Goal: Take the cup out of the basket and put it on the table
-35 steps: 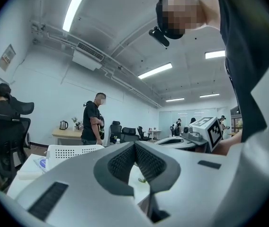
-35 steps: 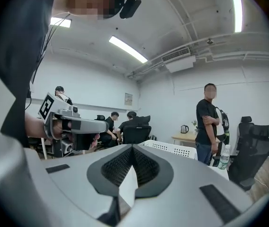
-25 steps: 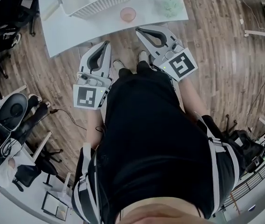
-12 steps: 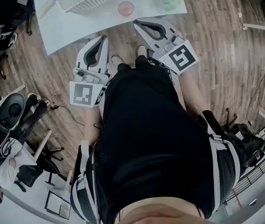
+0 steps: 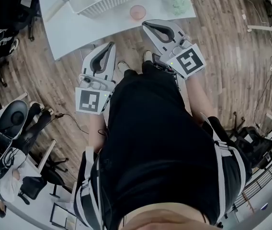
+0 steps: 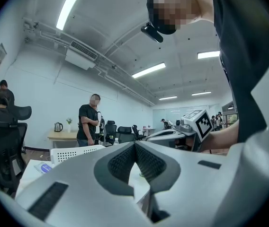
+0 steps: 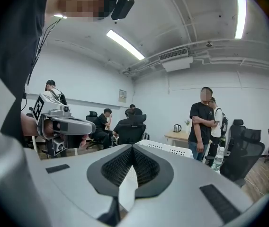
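Looking down from the head view, the pink cup [image 5: 137, 12] was sitting on the white table [image 5: 78, 28], just beside the slatted wall of the basket [image 5: 112, 5] and not inside it, as far as I could tell. Both tools were held in close to the person's body, short of the table edge and well apart from the cup. The left gripper [image 5: 110, 45] had its jaws pressed together with nothing between them. Same deal with the right gripper [image 5: 146, 24], tips meeting, empty. A pale green clump [image 5: 176, 4] lay further right on the table, no idea what it was.

My guess: the placing step was already done and this was the hands-off bit, unless another cup was hiding in the basket, which the frame cut off at the top. If so, the next move would call for spreading one pair of jaws, reaching over the rim and closing on the cup wall without tipping it.
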The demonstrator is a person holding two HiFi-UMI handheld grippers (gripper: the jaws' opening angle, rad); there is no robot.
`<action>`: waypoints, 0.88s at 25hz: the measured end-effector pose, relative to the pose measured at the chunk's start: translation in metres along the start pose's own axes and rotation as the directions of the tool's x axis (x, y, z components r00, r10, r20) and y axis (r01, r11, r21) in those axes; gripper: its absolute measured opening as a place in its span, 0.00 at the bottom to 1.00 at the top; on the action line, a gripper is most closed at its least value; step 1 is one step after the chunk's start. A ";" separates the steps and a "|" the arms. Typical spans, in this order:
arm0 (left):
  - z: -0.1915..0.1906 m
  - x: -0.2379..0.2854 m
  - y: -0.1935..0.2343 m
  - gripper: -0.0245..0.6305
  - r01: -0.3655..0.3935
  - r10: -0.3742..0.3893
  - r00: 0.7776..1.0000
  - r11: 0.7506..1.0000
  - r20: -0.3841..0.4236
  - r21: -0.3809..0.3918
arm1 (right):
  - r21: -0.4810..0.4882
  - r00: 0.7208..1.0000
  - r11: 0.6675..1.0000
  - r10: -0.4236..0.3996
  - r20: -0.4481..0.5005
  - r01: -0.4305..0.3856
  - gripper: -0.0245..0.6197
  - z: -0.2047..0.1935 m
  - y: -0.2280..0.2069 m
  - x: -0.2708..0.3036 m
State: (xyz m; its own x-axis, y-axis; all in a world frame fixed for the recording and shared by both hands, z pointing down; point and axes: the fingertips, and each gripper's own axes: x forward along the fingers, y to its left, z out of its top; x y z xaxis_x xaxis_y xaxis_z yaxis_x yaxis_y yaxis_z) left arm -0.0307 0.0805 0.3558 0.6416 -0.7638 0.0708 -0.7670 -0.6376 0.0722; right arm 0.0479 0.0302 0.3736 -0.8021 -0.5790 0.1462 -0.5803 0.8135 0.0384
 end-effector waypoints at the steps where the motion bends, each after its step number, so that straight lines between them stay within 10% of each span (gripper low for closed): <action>1: 0.000 -0.003 0.001 0.07 0.004 -0.004 1.000 1.000 0.009 0.000 | -0.012 1.000 1.000 -0.006 -0.015 0.005 0.07 -0.002 0.000 0.001; 22: 0.013 -0.007 0.088 0.07 -0.111 0.112 0.994 0.993 0.013 -0.046 | -0.218 0.981 0.959 0.158 -0.116 -0.180 0.07 0.029 -0.029 0.143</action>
State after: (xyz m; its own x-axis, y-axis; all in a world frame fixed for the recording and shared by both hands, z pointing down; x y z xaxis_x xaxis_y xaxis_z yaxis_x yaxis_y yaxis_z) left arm -0.1026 0.0290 0.3489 0.5515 -0.8316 0.0654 -0.8323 -0.5434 0.1093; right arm -0.0539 -0.0776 0.3642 -0.8618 -0.4329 0.2643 -0.3809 0.8965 0.2263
